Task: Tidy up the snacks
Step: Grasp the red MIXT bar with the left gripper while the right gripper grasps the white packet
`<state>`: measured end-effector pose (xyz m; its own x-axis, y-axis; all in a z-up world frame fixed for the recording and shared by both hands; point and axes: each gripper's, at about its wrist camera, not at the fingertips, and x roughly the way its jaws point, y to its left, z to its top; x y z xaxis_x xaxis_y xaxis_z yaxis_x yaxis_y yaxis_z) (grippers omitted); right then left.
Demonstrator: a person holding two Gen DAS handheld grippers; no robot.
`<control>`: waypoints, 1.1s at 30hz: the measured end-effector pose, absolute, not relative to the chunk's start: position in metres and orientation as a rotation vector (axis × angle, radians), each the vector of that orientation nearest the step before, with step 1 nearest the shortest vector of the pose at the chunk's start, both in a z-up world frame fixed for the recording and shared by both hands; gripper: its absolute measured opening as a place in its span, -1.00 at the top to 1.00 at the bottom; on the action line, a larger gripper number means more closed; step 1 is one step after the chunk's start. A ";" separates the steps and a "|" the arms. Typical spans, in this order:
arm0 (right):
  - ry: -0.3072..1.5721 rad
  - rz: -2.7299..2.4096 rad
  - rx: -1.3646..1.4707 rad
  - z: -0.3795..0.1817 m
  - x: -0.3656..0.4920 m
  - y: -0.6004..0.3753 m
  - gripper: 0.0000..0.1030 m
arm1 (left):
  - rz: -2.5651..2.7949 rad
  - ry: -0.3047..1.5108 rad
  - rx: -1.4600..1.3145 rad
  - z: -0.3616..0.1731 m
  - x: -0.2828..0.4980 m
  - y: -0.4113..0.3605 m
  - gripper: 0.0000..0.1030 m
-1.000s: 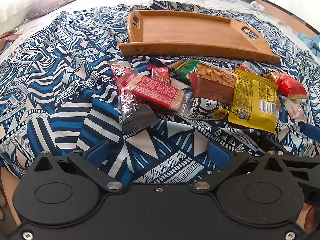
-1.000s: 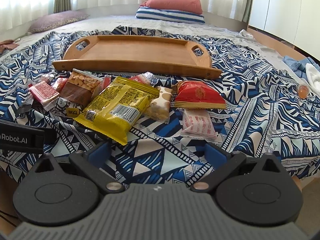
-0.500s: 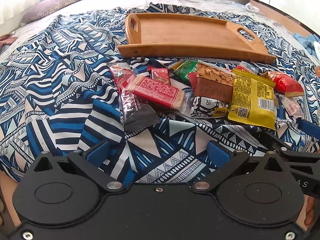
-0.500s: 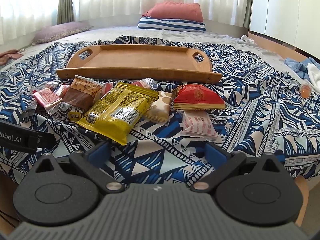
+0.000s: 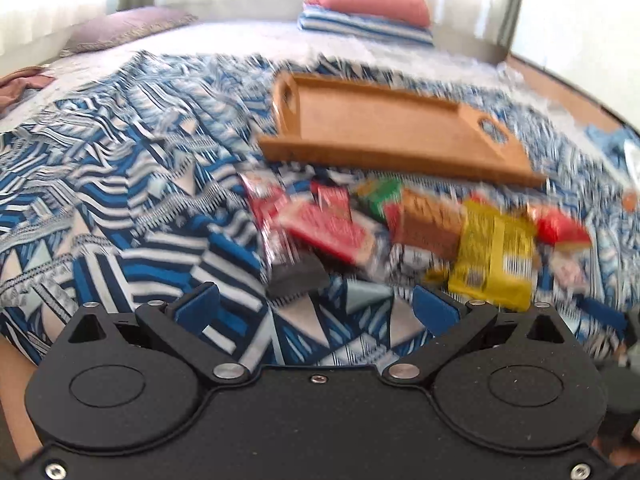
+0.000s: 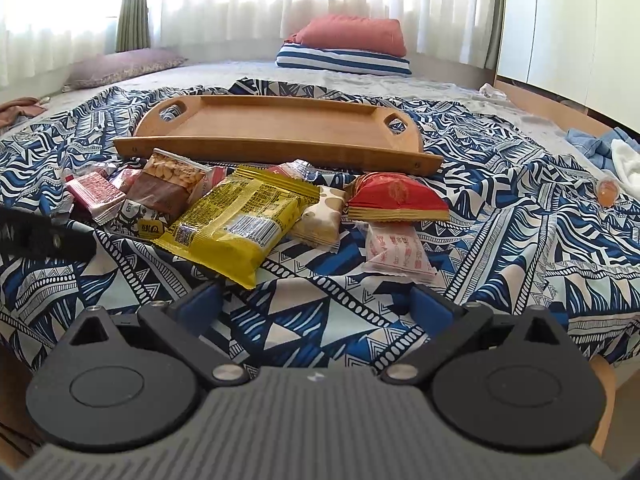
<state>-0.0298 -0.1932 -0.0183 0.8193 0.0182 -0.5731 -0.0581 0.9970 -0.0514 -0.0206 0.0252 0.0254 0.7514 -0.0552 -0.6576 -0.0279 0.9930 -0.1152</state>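
Note:
A pile of snack packets lies on a blue patterned bedspread in front of an empty wooden tray (image 6: pixel 280 128), also in the blurred left wrist view (image 5: pixel 384 124). A yellow bag (image 6: pixel 240 220) lies in the middle, with a peanut packet (image 6: pixel 168 184) and a red bar (image 6: pixel 94 194) to its left, and a red-gold packet (image 6: pixel 396 198) and a white-red packet (image 6: pixel 396 250) to its right. My right gripper (image 6: pixel 316 304) is open and empty, short of the pile. My left gripper (image 5: pixel 316 308) is open and empty, just short of a dark packet (image 5: pixel 296 276).
Pillows (image 6: pixel 348 46) lie at the far end of the bed. A wooden bed edge (image 6: pixel 536 98) and blue and white cloths (image 6: pixel 608 148) are at the right. A small orange item (image 6: pixel 608 192) lies on the bedspread at the right.
Both grippers have tilted up and drawn back a little, so more of the room shows. The left view is now motion-blurred. Nothing was grasped or moved.

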 end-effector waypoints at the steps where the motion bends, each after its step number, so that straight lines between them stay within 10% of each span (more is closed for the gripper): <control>1: 0.625 0.052 -0.066 -0.015 -0.029 -0.194 -1.00 | -0.012 0.697 -0.133 0.029 -0.022 0.028 -0.99; 13: 0.534 0.024 0.019 0.016 -0.034 -0.223 -0.90 | 0.073 0.664 -0.043 0.035 0.000 0.034 0.13; 23: 0.577 -0.066 0.007 0.004 -0.017 -0.236 -0.28 | 0.115 0.712 -0.006 0.018 0.020 0.030 0.16; 33: 0.597 -0.082 0.003 -0.006 -0.001 -0.232 -0.27 | 0.084 0.737 -0.048 0.005 0.042 0.027 0.30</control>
